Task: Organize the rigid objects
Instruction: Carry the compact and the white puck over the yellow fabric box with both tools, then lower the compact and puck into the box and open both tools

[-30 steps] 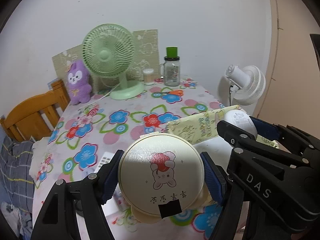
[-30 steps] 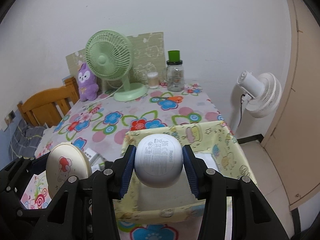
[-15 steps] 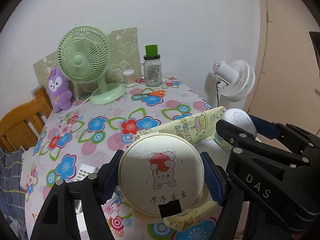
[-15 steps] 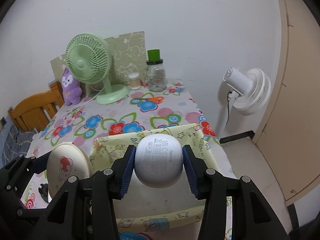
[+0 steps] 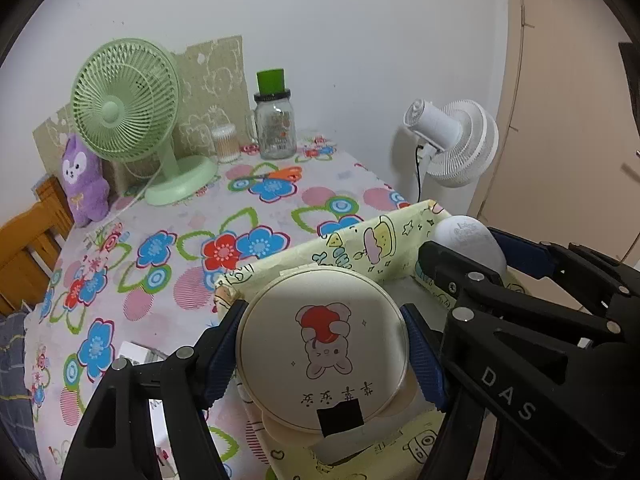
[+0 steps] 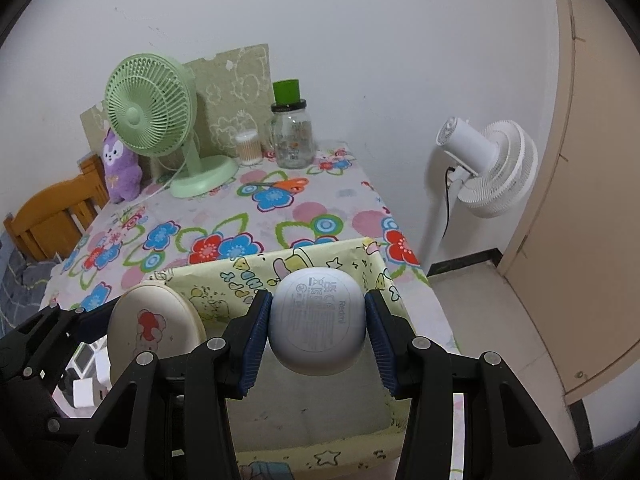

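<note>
My left tool (image 5: 320, 344) grips the round cream compact (image 5: 322, 354), my right tool (image 6: 316, 330) the white earbud case (image 6: 318, 320), both above the yellow storage box (image 6: 224, 280); neither is dropped in yet.

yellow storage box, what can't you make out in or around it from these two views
- Floor of the yellow storage box: right wrist view, partly hidden by the white earbud case in the right hand-held gripper.
- Box interior: left wrist view, hidden by the round cream case in the left hand-held gripper.
- White items beside the box: right wrist view, blocked by the left gripper, unidentifiable.
</note>
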`<action>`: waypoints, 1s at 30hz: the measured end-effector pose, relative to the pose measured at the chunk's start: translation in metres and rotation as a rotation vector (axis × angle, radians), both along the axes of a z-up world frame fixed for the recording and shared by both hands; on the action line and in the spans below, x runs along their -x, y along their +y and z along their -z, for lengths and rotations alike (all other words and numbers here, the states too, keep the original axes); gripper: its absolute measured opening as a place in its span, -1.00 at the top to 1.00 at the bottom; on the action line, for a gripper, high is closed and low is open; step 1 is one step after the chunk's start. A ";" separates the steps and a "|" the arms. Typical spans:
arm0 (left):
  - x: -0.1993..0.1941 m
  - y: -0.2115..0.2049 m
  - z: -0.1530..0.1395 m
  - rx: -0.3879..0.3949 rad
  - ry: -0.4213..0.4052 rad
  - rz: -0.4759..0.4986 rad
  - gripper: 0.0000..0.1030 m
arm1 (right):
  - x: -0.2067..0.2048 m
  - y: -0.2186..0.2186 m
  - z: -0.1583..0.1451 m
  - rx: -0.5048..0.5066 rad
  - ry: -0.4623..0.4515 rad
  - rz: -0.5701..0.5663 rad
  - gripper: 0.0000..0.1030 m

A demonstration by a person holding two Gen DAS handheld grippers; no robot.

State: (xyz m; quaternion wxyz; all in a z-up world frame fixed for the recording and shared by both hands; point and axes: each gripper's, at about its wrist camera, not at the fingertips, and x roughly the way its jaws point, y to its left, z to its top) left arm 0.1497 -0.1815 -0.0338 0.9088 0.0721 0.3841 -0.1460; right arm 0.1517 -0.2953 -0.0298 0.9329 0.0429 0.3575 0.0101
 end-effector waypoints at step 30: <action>-0.027 -0.021 0.025 -0.065 0.200 0.071 -0.77 | -0.040 -0.004 0.035 -0.019 0.135 -0.031 0.03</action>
